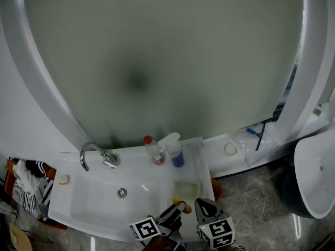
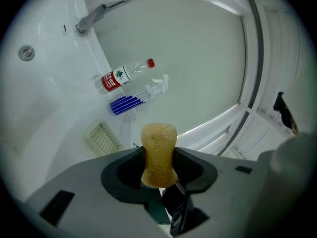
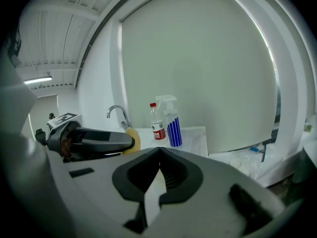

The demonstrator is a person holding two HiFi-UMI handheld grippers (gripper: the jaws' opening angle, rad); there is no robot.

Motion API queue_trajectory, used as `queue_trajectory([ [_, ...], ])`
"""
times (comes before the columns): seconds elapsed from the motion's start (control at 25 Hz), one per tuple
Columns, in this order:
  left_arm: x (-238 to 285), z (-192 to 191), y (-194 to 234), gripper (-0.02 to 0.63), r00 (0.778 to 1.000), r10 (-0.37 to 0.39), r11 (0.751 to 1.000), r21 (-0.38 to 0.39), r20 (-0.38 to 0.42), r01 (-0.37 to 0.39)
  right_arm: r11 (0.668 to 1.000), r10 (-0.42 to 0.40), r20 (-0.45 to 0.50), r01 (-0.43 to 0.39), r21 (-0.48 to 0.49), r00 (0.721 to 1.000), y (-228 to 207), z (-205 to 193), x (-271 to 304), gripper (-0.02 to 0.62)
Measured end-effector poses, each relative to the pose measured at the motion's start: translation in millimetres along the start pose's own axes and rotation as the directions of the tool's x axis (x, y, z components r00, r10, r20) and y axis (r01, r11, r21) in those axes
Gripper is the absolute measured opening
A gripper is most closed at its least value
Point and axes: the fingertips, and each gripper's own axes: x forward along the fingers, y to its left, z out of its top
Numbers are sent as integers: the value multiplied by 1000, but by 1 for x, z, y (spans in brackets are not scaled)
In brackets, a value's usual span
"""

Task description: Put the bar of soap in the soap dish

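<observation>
A yellow bar of soap point(image 2: 158, 139) stands on end between the jaws of my left gripper point(image 2: 158, 157), which is shut on it. The pale slotted soap dish point(image 2: 103, 136) lies on the sink ledge ahead and to the left of the soap. From the head view the soap point(image 1: 178, 199) hangs just in front of the dish point(image 1: 187, 189), at the sink's right front corner. My right gripper point(image 1: 207, 208) sits beside it on the right. Its jaws meet at the tips point(image 3: 159, 148) with nothing between them. The right gripper view also catches the soap point(image 3: 132, 139).
A white sink point(image 1: 94, 205) has a chrome faucet point(image 1: 94, 155) and drain point(image 1: 122, 192). A red-capped water bottle point(image 1: 154, 151) and a blue spray bottle point(image 1: 174, 149) stand behind the dish. Striped cloth point(image 1: 29, 184) lies left; a white basin point(image 1: 316, 177) is at right.
</observation>
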Motion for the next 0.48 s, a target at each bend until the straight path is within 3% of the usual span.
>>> queue_trajectory([
  [0.08, 5, 7, 0, 184, 999, -11, 995, 101, -50, 16, 1000, -21, 5, 21, 8, 1000, 0, 1, 4, 12],
  [0.32, 14, 14, 5, 184, 981, -5, 974, 219, -193, 48, 996, -80, 12, 80, 43, 997, -1, 2, 11, 12],
  [0.48, 20, 17, 10, 184, 957, 41, 927, 369, -285, 70, 991, -114, 16, 112, 66, 993, 0, -2, 16, 12],
])
